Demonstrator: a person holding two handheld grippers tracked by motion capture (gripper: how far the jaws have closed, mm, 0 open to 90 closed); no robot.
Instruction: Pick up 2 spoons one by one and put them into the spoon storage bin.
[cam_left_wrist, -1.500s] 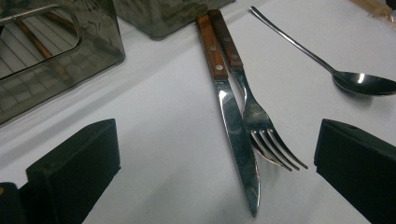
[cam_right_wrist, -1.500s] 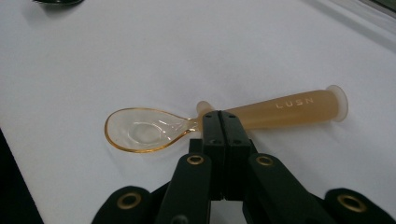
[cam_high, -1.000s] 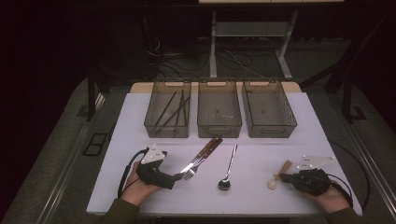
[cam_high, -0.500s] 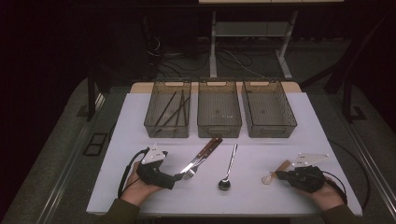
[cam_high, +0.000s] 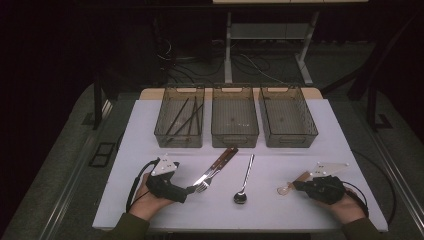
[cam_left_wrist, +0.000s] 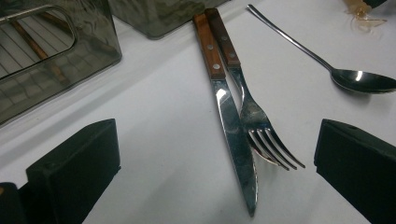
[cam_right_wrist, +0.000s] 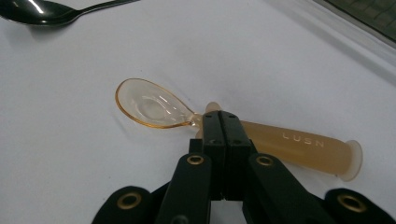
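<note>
— Where do the tongs stand?

— The right gripper (cam_right_wrist: 221, 122) has its jaws pressed together over the neck of the amber silicone spoon (cam_right_wrist: 154, 106); whether they actually pinch it or just rest on top, I cannot tell. That spoon lies flat on the worktop (cam_high: 280, 210) near its front right corner. The left gripper (cam_left_wrist: 219, 163) is spread wide near the front left, with the tips of the wooden-handled knife (cam_left_wrist: 233, 135) and fork (cam_left_wrist: 259, 126) lying between its jaws, untouched.

— And farther out?

— A steel spoon (cam_high: 243, 182) lies between the two hands, apart from both. Along the far edge stand three grey bins: the left bin (cam_high: 165, 135) holds some dark chopsticks (cam_high: 182, 117), while the middle bin (cam_high: 235, 137) and right bin (cam_high: 290, 137) look bare.

— So how far along?

— Early, I'd judge. Sorting seems barely begun: knife, fork and both spoons are on the worktop and have yet to reach a bin.
</note>
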